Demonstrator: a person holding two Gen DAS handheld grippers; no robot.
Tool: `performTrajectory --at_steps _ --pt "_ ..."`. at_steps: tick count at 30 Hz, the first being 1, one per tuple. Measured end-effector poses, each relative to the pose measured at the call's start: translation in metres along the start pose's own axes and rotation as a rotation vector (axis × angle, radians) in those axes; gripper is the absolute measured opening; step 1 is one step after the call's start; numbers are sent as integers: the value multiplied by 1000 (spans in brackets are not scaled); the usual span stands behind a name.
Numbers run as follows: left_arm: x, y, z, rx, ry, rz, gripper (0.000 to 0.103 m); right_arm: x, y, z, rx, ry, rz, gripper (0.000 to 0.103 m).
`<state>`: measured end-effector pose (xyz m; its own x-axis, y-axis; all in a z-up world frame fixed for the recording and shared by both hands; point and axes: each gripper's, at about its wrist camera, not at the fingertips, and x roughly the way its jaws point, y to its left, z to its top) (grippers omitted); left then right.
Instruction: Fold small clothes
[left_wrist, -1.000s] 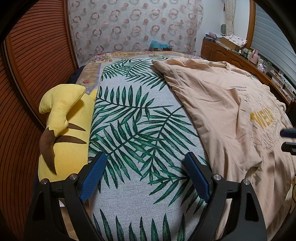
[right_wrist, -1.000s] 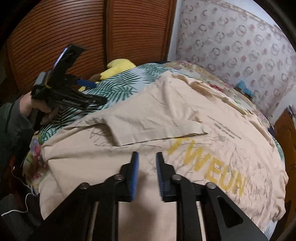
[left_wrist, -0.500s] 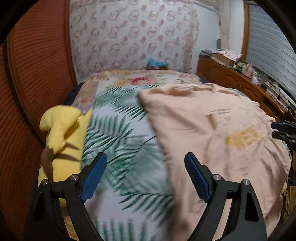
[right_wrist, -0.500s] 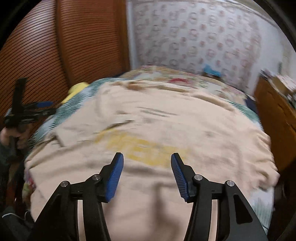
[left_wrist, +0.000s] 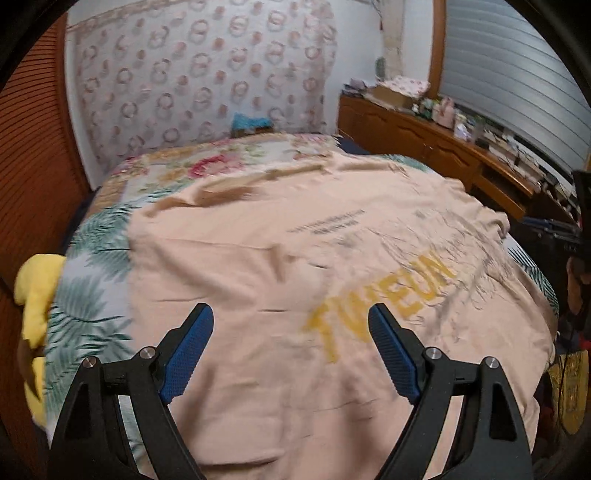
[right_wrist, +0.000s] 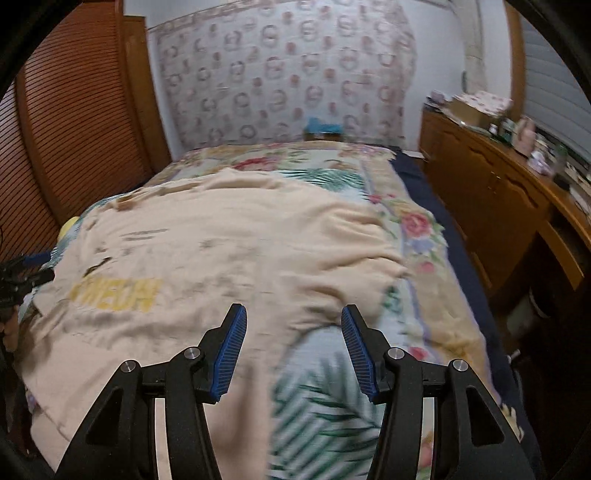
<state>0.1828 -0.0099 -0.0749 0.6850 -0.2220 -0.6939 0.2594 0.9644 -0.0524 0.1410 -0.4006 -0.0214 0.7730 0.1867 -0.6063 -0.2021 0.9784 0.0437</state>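
A peach cotton T-shirt (left_wrist: 258, 266) lies flat, lengthwise along the leaf-print bed (right_wrist: 325, 417), yellow lettering up. Left hand-held gripper (left_wrist: 291, 354) and right hand-held gripper (right_wrist: 293, 349) hover, both spread wide and empty.

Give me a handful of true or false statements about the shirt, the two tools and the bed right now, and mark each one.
1. Both tools are open and hold nothing. True: the left tool and right tool are spread over the shirt.
2. The shirt is folded into a small square. False: it lies spread across the bed.
3. The shirt's yellow lettering faces up. True.
4. A yellow plush lies on top of the shirt. False: it lies beside the bed's left edge, apart from the shirt.
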Motion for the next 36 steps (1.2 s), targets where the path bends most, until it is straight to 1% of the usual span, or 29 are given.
performTrajectory --at_steps 2,8,14,18,20,22,30,36 --pt "9 -13 1 18 22 -18 87 4 -4 -1 20 8 -12 55" --pt "27 -39 -1 72 74 -24 87 17 -10 9 91 43 -14 55" --pt "42 -47 -5 89 128 -11 87 22 -25 26 162 65 31 55" --pt "45 -50 -7 104 134 -11 91 24 -33 32 180 64 51 55" --pt "46 -51 -8 115 143 -21 98 37 -44 33 194 70 62 55" --pt "49 -55 -8 123 148 -22 101 45 -52 33 213 78 71 55" --pt "48 -53 -8 120 151 -25 102 74 -81 47 346 132 97 55" --pt "49 -52 -8 120 151 -25 102 97 -92 55 380 188 101 55"
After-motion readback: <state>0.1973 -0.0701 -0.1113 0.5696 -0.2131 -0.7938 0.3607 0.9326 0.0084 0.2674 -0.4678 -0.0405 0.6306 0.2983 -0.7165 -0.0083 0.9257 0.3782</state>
